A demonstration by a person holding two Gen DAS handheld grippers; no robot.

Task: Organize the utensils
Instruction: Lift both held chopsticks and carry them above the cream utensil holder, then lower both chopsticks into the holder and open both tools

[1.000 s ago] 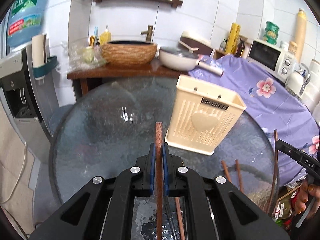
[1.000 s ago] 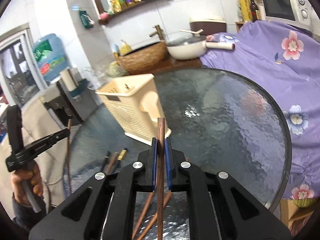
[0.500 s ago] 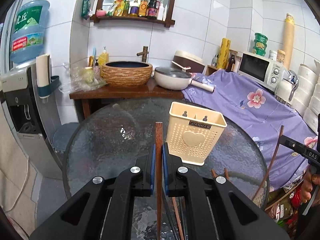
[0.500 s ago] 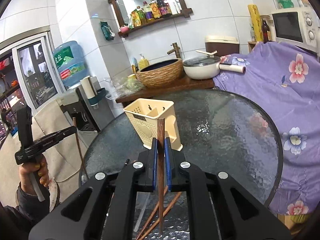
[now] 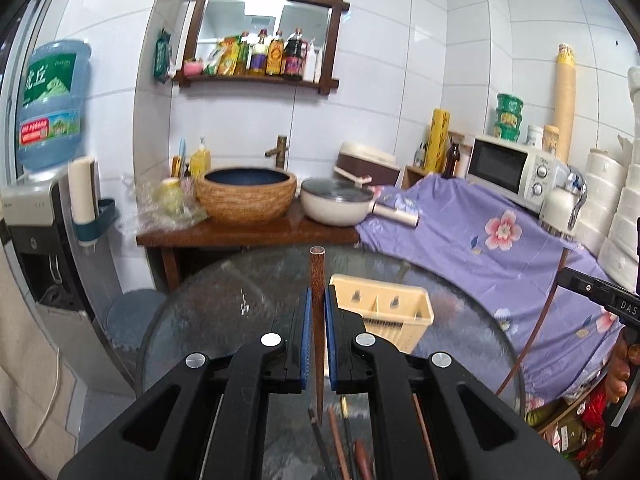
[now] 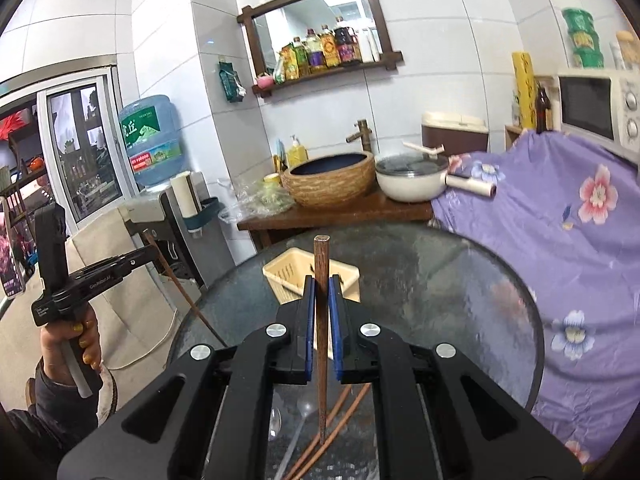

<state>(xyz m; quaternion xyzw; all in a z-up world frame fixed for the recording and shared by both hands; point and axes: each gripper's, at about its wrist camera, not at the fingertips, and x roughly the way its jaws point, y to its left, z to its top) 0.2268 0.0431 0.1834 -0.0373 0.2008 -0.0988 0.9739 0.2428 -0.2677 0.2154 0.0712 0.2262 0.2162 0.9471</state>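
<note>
A white-tiled kitchen corner surrounds a round glass tabletop (image 5: 224,320). The left gripper (image 5: 318,344) is clenched on a dark wooden chopstick (image 5: 318,300), held upright between its blue pads. The right gripper (image 6: 321,328) grips a second chopstick (image 6: 321,280) the same way. Just past each gripper, at about 1 o'clock in the left view and 11 o'clock in the right, stands the cream utensil holder (image 5: 384,312) on the glass. Loose chopsticks (image 6: 344,412) lie on the tabletop beneath both grippers. Only the right view shows the person's left hand (image 6: 68,344) (yellow nails) around its handle at 9 o'clock, gripper pointing slightly downward; the left view catches only fingertips of the right hand (image 5: 622,368) at 3 o'clock.
</note>
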